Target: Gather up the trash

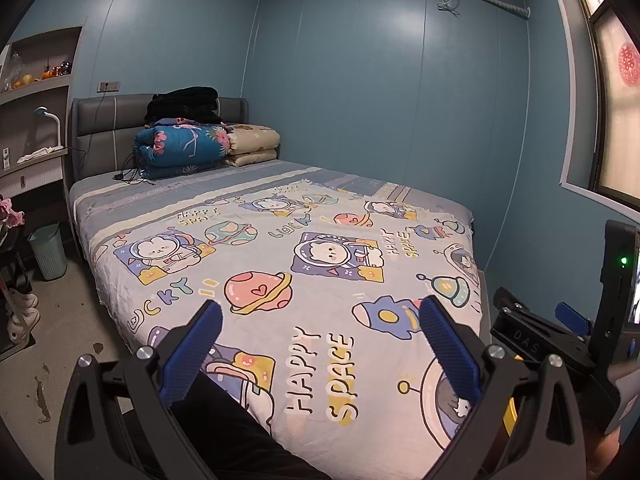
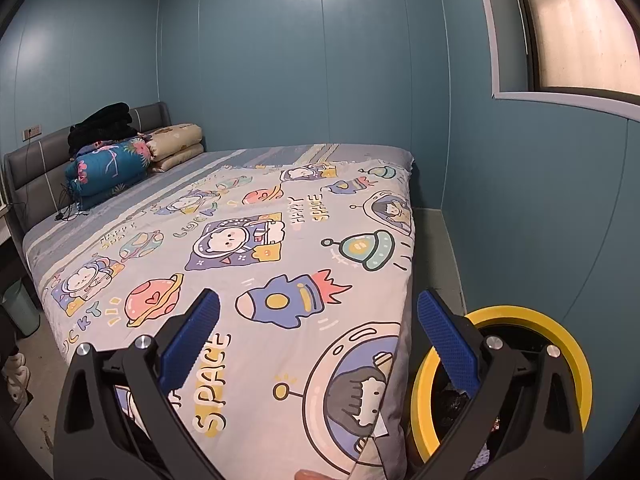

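Yellow-rimmed bin (image 2: 520, 360) just behind gaping right claw (image 2: 318, 332), beside bed (image 2: 240, 240)

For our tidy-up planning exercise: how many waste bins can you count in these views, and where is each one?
2: a green ribbed bin on the floor left of the bed, and a yellow-rimmed bin at the bed's right foot corner. Others may be hidden.
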A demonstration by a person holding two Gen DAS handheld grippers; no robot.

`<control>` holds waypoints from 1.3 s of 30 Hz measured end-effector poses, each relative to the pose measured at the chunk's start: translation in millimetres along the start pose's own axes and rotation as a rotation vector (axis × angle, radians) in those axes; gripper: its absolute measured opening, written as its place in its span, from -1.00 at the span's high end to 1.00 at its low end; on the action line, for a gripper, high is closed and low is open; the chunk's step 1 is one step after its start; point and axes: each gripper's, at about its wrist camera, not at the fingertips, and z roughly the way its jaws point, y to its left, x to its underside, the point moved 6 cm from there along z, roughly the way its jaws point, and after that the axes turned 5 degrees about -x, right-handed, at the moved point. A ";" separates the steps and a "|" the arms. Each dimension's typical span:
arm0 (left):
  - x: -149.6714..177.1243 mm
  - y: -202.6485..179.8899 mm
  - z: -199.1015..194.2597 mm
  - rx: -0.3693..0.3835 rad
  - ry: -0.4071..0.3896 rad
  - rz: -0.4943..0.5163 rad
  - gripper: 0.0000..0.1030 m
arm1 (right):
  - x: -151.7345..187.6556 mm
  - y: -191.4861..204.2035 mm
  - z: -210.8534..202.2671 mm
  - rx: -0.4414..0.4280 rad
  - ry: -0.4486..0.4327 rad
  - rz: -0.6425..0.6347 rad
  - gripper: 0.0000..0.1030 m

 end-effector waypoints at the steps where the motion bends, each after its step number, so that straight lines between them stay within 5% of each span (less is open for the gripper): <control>1: 0.6 -0.1 0.5 0.001 0.002 0.000 -0.84 | 0.0 -0.1 -0.2 0.001 -0.001 0.000 -0.84; 39: 2.9 3.9 6.9 0.022 0.023 -0.003 -0.85 | 5.4 -0.6 4.2 0.000 0.021 0.007 -0.84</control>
